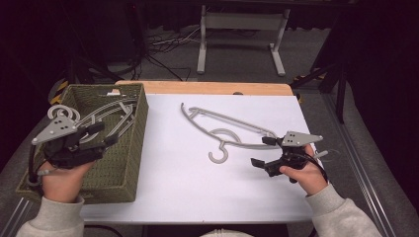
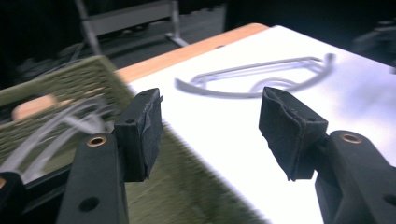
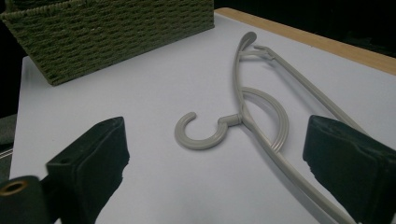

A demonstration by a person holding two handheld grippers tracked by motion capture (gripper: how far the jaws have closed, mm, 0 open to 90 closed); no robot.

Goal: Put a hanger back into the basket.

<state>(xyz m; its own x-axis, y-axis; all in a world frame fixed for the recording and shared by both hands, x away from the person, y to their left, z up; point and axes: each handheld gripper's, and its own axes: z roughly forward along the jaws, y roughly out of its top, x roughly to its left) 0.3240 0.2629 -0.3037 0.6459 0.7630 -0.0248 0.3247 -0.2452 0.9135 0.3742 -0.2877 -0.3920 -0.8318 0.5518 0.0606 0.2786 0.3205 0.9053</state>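
now: step: hanger point(image 1: 232, 129) left on table, others already in basket point(image 1: 129, 163)
tongs: left gripper point(image 1: 102, 134) released, right gripper point(image 1: 262, 151) spread wide, empty
next: close right gripper on hanger, carry to basket

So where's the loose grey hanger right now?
In the high view the grey hanger lies flat on the white table, right of the woven basket.

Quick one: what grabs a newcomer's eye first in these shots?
The grey hanger lying flat mid-table on the white table, its hook toward the person. Next, the green woven basket at the table's left edge with more grey hangers inside. The left gripper is over the basket and the right gripper sits by the hanger's right end, both with jaws open and empty.
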